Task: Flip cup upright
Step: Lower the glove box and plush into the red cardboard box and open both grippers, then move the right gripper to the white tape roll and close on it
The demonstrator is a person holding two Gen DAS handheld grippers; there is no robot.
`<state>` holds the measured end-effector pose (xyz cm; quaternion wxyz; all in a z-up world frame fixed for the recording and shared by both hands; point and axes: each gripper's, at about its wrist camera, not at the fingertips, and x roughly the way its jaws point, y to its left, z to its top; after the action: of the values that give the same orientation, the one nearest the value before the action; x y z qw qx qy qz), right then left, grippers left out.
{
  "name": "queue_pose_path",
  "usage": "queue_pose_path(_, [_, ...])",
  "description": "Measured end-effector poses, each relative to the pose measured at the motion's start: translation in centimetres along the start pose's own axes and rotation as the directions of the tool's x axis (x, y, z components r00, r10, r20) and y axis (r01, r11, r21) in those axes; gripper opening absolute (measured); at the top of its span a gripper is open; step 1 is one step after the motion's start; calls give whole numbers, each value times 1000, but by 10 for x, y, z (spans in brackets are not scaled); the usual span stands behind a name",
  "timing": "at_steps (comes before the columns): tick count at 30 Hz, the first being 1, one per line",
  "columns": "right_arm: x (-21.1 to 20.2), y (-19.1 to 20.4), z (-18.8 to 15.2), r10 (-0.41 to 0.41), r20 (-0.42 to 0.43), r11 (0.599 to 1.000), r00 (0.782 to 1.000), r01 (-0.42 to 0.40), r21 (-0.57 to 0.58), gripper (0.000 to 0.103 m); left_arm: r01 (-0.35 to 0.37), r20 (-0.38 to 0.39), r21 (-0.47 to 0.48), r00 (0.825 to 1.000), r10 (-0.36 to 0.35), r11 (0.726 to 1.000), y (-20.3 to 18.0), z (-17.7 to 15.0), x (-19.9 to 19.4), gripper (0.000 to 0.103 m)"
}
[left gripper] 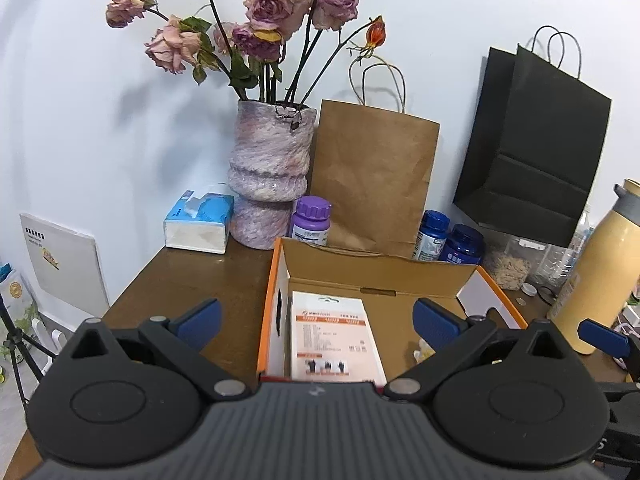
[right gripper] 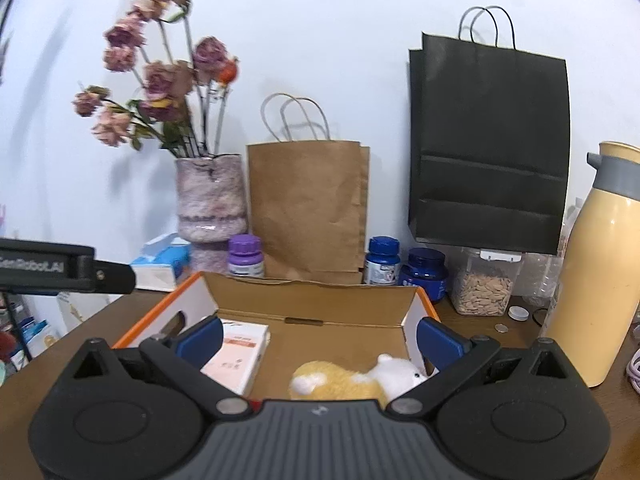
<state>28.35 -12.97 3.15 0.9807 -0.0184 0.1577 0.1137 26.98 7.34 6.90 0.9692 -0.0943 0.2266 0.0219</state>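
Note:
No cup shows in either view. My left gripper is open above the near end of an orange-edged cardboard box, with nothing between its blue pads. A white packet lies in the box under it. My right gripper is open too, held over the same box. Below it lie the white packet and a yellow and white plush toy. One blue finger of the right gripper shows at the right edge of the left wrist view.
On the brown table, a vase of dried roses, a tissue box, a brown paper bag, pill bottles and a seed jar line the wall. A black bag hangs above. A yellow flask stands at the right.

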Motion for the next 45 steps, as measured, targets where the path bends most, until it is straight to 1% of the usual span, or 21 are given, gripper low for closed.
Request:
queue_pose_path(6, [-35, 4, -8, 40, 17, 999, 999, -40, -1, 103, 8, 22, 17, 1000, -8, 1000, 0, -13, -30, 103])
queue_pose_path(11, [-62, -1, -20, 60, 17, 998, 998, -60, 22, 103, 7, 51, 40, 999, -9, 999, 0, -29, -54, 103])
queue_pose_path(20, [-96, -5, -51, 82, -21, 996, 996, -81, 29, 103, 0, 77, 70, 997, -5, 998, 4, -62, -92, 103])
queue_pose_path(28, [-126, -4, -78, 100, -60, 995, 993, -99, 21, 103, -23, 69, 72, 997, 18, 997, 17, -90, -121, 103])
queue_pose_path(33, [-135, 1, -89, 120, -99, 993, 988, -118, 27, 102, -22, 59, 64, 998, 18, 998, 29, -103, -140, 103])
queue_pose_path(39, [-144, 15, -96, 146, -132, 989, 981, -145, 14, 102, -37, 49, 62, 998, 33, 997, 40, -110, -156, 103])
queue_pose_path(43, [-142, 31, -98, 190, -162, 981, 968, -193, -2, 102, -53, 34, 69, 998, 51, 996, 49, -116, -162, 103])
queue_pose_path(45, [-139, 44, -99, 227, -171, 972, 959, -233, -17, 99, -61, 32, 72, 998, 58, 996, 56, -119, -166, 103])
